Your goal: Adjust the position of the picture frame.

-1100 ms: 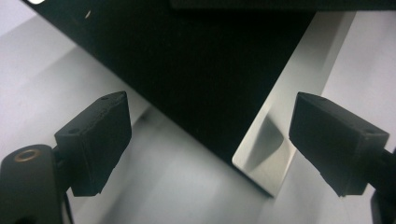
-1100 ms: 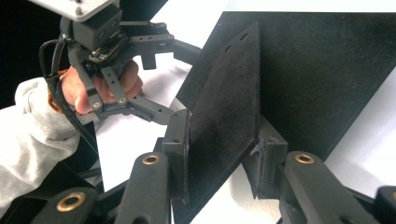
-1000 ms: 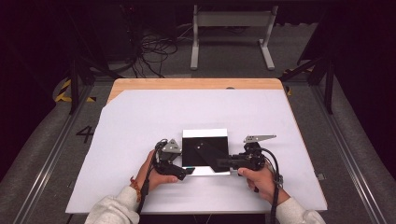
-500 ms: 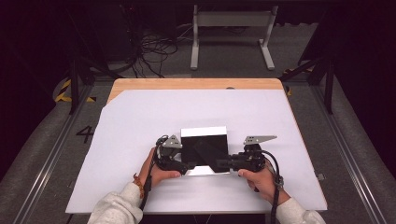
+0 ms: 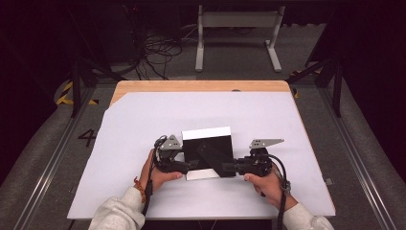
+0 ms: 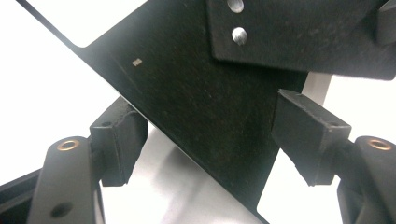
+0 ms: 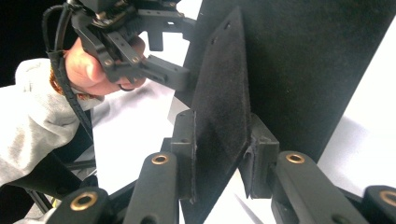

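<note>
Your two grippers meet over the black sheet [image 5: 207, 152], which sits near the middle of the white paper [image 5: 143, 120] covering the table [image 5: 201, 86], a little toward your edge. The sheet is black on its upper face and white on the other: a white strip shows along its far edge and another along its near edge in the high view. Your right gripper [image 5: 229, 167] comes in from the sheet's right, and in the right gripper view its fingers [image 7: 184, 140] are pressed together on a folded black flap [image 7: 219, 102] of the sheet, one pad flat against each face, with the flap standing up on edge between them. Your left gripper [image 5: 189, 165] reaches in from the sheet's left near corner; in the left gripper view its fingers [image 6: 119, 140] stand apart, one on either side of a dark corner of the sheet, and neither pad is seen pressing on it. In that same view the sheet [image 6: 201, 102] crosses diagonally with white paper behind it, and a second dark layer with two small bright dots overlaps it at the top. Your left hand [image 7: 93, 70], in a light grey sleeve [image 7: 32, 121], shows beyond the flap in the right gripper view, holding the left gripper close against the sheet's edge.
</note>
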Demonstrator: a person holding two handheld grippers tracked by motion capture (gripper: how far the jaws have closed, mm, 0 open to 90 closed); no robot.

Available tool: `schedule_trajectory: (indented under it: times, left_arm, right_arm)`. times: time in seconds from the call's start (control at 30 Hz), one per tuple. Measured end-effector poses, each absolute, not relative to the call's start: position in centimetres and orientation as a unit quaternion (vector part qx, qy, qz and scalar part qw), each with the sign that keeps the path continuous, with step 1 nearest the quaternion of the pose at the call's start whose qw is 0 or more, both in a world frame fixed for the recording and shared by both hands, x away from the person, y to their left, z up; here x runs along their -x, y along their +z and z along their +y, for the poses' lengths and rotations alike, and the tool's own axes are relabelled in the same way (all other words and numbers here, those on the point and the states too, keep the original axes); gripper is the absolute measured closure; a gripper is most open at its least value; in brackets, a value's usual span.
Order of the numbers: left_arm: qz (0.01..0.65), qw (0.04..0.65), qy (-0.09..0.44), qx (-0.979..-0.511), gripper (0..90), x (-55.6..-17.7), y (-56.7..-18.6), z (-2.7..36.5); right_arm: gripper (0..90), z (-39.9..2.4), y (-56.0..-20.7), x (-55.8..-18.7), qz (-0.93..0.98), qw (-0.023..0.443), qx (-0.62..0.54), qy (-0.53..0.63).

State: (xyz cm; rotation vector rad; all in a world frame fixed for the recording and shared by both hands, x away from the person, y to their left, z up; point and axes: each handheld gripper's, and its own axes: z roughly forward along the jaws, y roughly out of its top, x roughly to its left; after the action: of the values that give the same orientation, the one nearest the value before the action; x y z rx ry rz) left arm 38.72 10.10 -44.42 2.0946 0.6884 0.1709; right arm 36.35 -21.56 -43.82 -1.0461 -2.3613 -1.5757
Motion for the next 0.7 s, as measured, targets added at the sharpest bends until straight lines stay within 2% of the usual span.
schedule_trajectory:
  times: [0.17,0.4,0.7]
  left_arm:
    - [0.275,0.455,0.09,-0.843,40.3,-38.6,-43.9,10.4]
    - [0.273,0.459,0.112,-0.838,50.6,-38.7,-43.4,10.6]
    - [0.277,0.469,0.119,-0.83,53.7,-39.1,-43.2,10.6]
  right_arm:
    - [71.1,-21.6,-43.9,-36.3,-0.782,0.052,0.347,-0.516]
    - [71.8,-21.6,-44.0,-36.3,-0.785,0.039,0.347,-0.512]
    - [72.6,-21.4,-44.0,-36.3,-0.788,0.024,0.348,-0.508]
